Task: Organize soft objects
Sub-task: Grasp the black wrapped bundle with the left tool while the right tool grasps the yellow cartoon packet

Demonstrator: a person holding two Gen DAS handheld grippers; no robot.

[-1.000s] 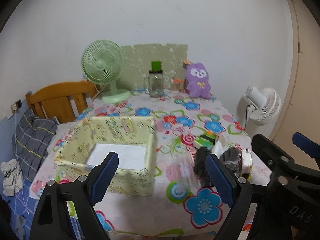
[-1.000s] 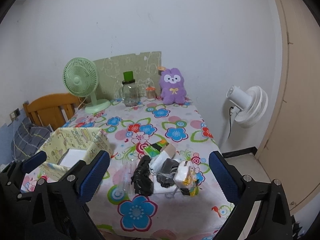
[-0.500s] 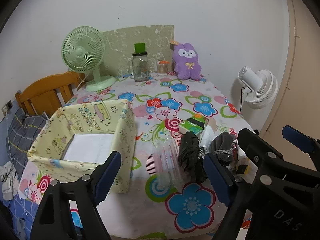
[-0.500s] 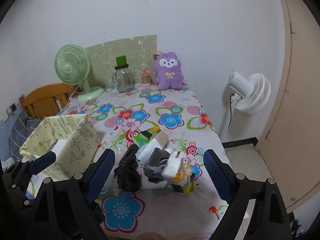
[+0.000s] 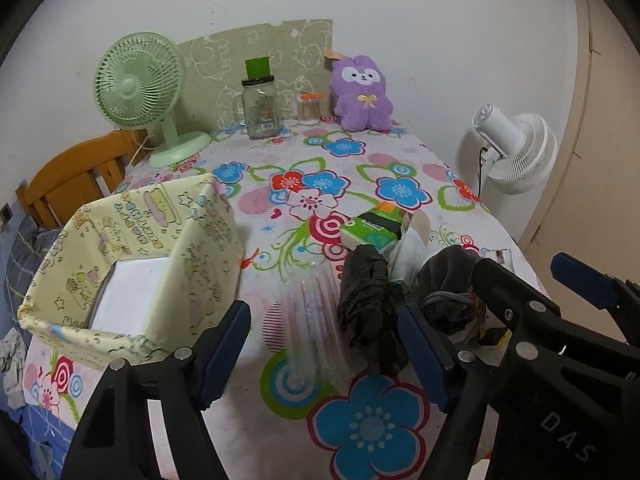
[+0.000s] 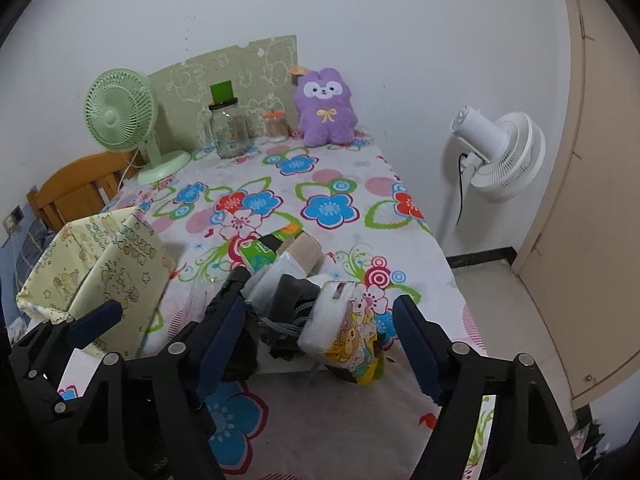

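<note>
Two tools closing (nothing gripped): left tool (image 5: pixel 326 350), right tool (image 6: pixel 320 344), one yellow box (image 5: pixel 200 248), two fans

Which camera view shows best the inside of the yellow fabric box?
The left wrist view: the yellow fabric box opens toward it, showing a white sheet inside. The right wrist view shows only its outer wall.

A: Where are the cams? Both ride the grippers, looking down-forward over the near edge of the flower-print tablecloth (image 5: pixel 280 152), pretty close.

B: Yep. Left one sits nearer the pale yellow fabric box (image 5: pixel 132 248). Both catch that box, the purple plush bunny (image 6: pixel 325 108) and the green desk fan (image 6: pixel 120 120) at the back wall.
</note>
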